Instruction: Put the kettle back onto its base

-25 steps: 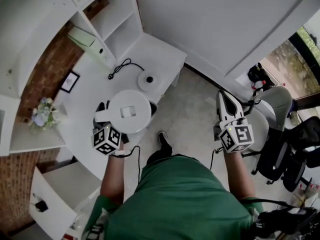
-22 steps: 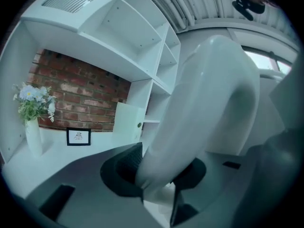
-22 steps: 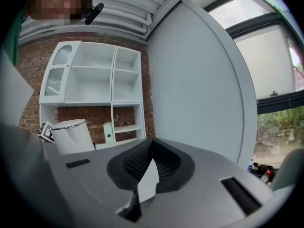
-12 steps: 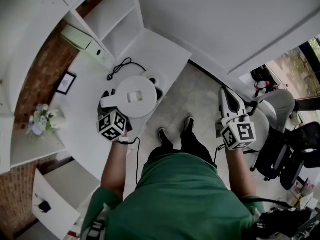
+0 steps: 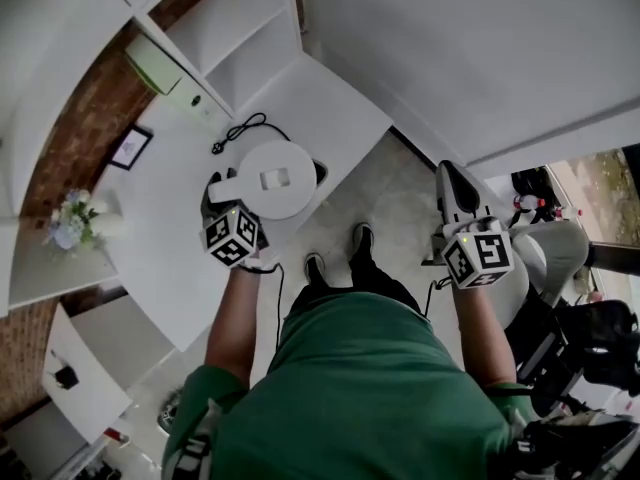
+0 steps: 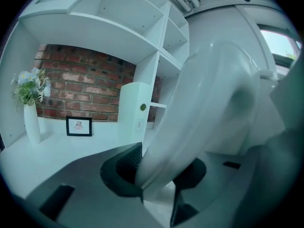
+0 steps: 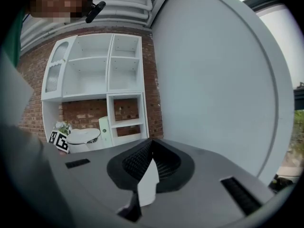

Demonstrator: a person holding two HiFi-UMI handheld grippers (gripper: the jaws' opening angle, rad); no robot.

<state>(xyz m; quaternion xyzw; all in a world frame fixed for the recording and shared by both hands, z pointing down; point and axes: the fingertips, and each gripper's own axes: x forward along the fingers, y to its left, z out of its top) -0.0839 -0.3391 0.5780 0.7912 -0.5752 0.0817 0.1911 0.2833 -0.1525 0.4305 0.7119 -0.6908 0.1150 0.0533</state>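
Note:
A white kettle (image 5: 272,178) with a round lid hangs over the white desk (image 5: 340,108). My left gripper (image 5: 218,203) is shut on the kettle's handle (image 6: 204,113), a thick white bar that fills the gap between the jaws in the left gripper view. The kettle covers nearly all of the base; only a dark sliver (image 5: 319,171) shows at its right side, and I cannot tell whether they touch. The base's black cord (image 5: 243,131) lies behind it. My right gripper (image 5: 455,190) hovers over the floor to the right of the desk, shut and empty, and the right gripper view shows the kettle (image 7: 81,139) far to its left.
A pale green and white box (image 5: 160,68) stands at the back of the desk against the shelves. A small picture frame (image 5: 130,148) and a vase of flowers (image 5: 70,223) sit at the left. Office chairs (image 5: 560,248) stand at the right, and the person's shoes (image 5: 362,238) are by the desk's edge.
The left gripper has carried the kettle toward the back right of the desk, over the base, which showed before and is now covered. The right gripper stays shut in the air.

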